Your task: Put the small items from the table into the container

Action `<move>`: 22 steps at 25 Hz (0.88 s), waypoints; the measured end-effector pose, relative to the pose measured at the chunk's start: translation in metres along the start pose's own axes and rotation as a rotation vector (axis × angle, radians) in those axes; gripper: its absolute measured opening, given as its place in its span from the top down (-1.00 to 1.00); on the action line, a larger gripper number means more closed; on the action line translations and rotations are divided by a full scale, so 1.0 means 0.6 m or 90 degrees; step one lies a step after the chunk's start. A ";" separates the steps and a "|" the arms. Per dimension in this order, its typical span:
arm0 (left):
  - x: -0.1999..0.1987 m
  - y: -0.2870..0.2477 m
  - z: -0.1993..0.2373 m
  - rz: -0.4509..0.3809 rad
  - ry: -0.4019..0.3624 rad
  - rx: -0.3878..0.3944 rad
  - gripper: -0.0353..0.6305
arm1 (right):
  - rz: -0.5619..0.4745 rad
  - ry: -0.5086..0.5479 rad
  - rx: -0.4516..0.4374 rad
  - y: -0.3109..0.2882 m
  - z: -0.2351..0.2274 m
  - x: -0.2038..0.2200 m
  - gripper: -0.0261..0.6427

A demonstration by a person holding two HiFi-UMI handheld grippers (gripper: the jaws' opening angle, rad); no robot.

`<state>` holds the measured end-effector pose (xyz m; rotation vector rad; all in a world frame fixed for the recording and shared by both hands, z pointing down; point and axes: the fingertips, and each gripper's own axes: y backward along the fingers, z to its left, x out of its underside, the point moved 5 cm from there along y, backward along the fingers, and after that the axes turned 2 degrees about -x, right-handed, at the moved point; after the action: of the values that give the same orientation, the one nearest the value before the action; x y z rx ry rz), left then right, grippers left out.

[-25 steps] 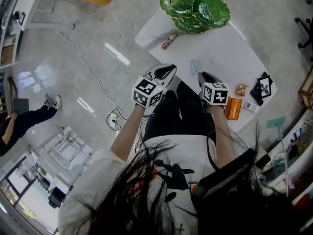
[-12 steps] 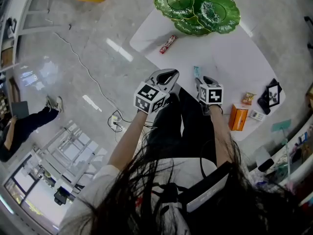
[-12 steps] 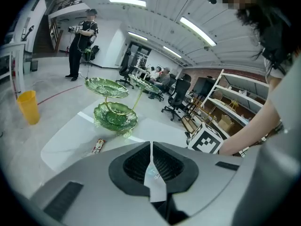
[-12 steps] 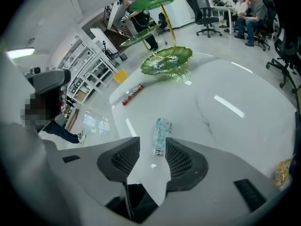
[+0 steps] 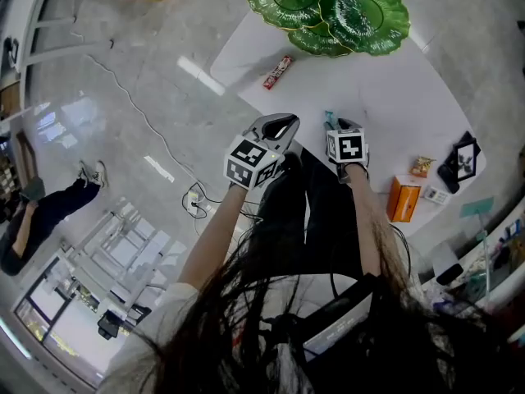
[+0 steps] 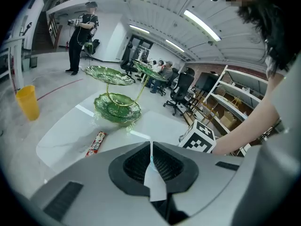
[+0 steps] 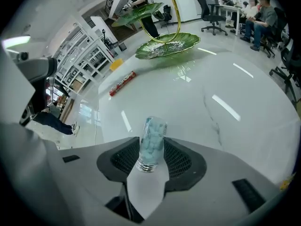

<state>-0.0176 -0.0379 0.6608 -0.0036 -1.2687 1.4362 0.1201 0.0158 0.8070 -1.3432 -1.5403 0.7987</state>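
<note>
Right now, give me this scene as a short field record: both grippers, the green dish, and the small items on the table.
left gripper: jaws together, nothing between them
right gripper: jaws apart, set around the small bottle
small bottle: clear, filled with pale blue pellets, on the white table
green leaf dish: tiered, at the table's far end
candy bar: red wrapper, near the table's left edge, short of the dish
orange box: on the table, to the right of the right gripper
gold-wrapped item: just beyond the orange box
</note>
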 end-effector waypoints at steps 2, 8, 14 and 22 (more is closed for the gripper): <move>0.001 0.001 0.002 0.000 0.001 -0.003 0.86 | -0.003 0.000 -0.005 0.000 -0.001 -0.003 0.43; -0.003 0.004 -0.002 -0.005 0.006 -0.007 0.86 | 0.001 0.017 -0.010 0.013 -0.007 0.003 0.48; -0.024 0.015 -0.004 -0.016 0.000 -0.018 0.86 | -0.048 0.010 -0.038 0.054 0.003 -0.022 0.48; -0.085 0.037 -0.019 -0.049 -0.008 -0.046 0.86 | -0.132 0.006 -0.089 0.174 0.025 -0.079 0.49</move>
<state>-0.0089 -0.0606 0.6097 0.0059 -1.3171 1.3259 0.1462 -0.0086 0.6969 -1.2582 -1.7222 0.5643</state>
